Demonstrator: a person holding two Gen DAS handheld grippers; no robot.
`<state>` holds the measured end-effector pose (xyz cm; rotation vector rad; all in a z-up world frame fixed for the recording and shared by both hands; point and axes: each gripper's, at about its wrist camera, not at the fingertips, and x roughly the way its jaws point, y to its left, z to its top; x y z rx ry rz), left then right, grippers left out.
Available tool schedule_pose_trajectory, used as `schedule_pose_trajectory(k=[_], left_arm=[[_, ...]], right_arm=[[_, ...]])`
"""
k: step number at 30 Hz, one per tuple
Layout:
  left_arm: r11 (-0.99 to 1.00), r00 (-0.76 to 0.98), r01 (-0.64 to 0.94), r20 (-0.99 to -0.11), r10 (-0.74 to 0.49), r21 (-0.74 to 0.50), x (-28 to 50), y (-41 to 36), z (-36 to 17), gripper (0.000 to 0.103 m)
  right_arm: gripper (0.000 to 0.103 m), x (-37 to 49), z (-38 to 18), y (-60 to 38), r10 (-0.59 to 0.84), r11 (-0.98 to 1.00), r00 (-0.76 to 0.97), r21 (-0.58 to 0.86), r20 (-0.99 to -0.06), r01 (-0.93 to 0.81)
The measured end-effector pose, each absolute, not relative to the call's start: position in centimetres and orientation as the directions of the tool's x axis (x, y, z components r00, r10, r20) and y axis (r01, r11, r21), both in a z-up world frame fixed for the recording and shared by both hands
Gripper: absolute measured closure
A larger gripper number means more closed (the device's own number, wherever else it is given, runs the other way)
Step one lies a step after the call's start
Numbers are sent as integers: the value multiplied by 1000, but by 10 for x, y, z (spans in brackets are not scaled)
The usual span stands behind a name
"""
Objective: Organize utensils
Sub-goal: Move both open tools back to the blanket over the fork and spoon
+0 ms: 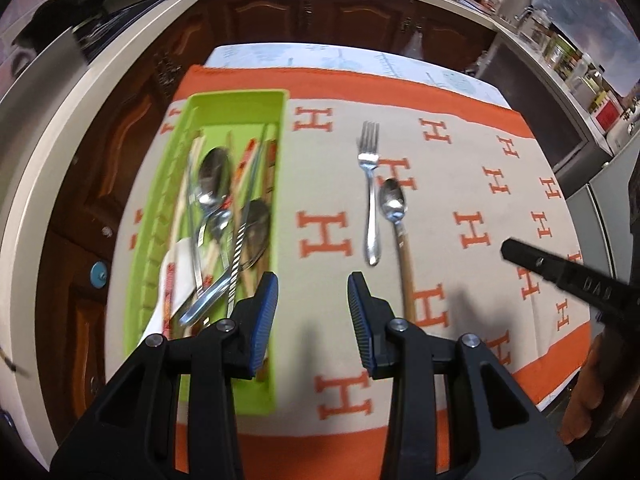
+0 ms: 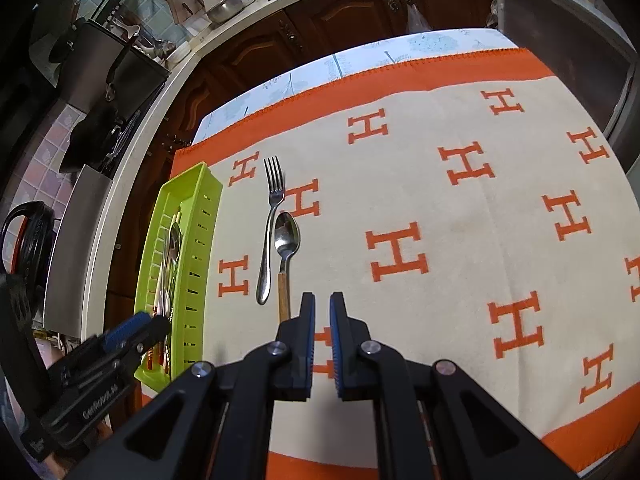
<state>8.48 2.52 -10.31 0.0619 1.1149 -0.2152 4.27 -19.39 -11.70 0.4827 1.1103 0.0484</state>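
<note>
A lime green utensil tray (image 1: 240, 100) lies at the left of the orange and cream cloth, holding spoons (image 1: 214, 176), chopsticks and a white wrapped item. On the cloth to its right lie a steel fork (image 1: 370, 192) and a wooden-handled spoon (image 1: 394, 200), side by side. My left gripper (image 1: 313, 284) is open and empty, hovering over the tray's right wall and the cloth. My right gripper (image 2: 322, 300) has its fingers almost together with nothing between them, just right of the spoon's wooden handle (image 2: 284, 296). The fork (image 2: 272, 232), tray (image 2: 200, 240) and left gripper (image 2: 150, 322) show there too.
The patterned cloth (image 2: 460, 220) covers a table whose floral edge (image 2: 360, 56) shows at the back. Dark wooden cabinets (image 1: 320, 16) and a counter with kitchenware ring the table. A hand (image 1: 592, 392) holds the right gripper (image 1: 516, 256) at the right edge.
</note>
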Motion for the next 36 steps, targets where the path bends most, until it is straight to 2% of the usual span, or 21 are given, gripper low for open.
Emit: schedule_pose_trajectory(k=[12,16,21,36], left_arm=[[948,273,263,-928,-253,-181,159,-25,-150,71],[946,244,274,-939,-244,-175,177,-34,-167,79],[943,225,293,-948,-225,-154,189,-43,-182,83],[939,253,332,-951,-178,-87,214,-58,-193,85]], right_arm=[[96,75,-142,-210,287,896,410,394,-866,204],[96,90,-147,-213,282,899,406,387,-869,204],[96,100,-154,-210,290,904,387,383,-875,190],[96,106,-166,-209,291,908,351,372,-890,193]])
